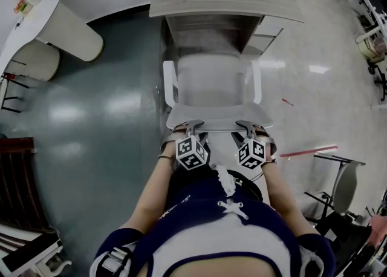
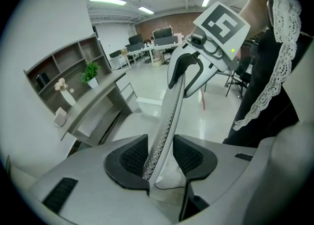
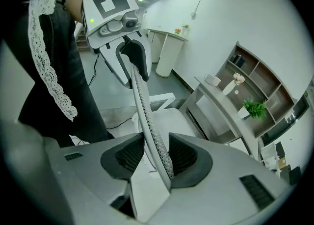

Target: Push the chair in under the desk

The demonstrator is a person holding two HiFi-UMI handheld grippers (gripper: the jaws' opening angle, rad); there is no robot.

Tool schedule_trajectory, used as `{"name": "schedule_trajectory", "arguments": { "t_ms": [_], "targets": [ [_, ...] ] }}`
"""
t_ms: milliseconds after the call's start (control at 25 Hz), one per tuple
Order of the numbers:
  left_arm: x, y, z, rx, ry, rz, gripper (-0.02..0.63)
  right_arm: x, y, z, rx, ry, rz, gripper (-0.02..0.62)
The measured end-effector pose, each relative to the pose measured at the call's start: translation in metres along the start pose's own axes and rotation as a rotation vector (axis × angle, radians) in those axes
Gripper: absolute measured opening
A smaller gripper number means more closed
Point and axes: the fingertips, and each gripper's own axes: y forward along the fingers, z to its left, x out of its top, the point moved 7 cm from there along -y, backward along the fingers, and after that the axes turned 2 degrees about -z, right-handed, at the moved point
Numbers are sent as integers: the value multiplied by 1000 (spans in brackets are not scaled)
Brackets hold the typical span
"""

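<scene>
I have the left tongs (image 2: pixel 161 159) clamped on the top rim of the backrest (image 1: pixel 213 118), left of its middle, and the right tongs (image 3: pixel 156 156) clamped on the same rim, right of its middle. The mesh edge runs straight between each pair of pads. The white chair (image 1: pixel 211 85) stands just beyond the tongs, facing away from me toward the tabletop (image 1: pixel 217 0). Its seat lies on the near side of the opening beneath that tabletop.
</scene>
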Motion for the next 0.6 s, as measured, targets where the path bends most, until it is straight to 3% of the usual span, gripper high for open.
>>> {"name": "schedule_trajectory", "arguments": {
  "t_ms": [600],
  "targets": [
    [13,18,51,-24,12,-17,158,3,23,-52,9,31,5,138]
  ]
}}
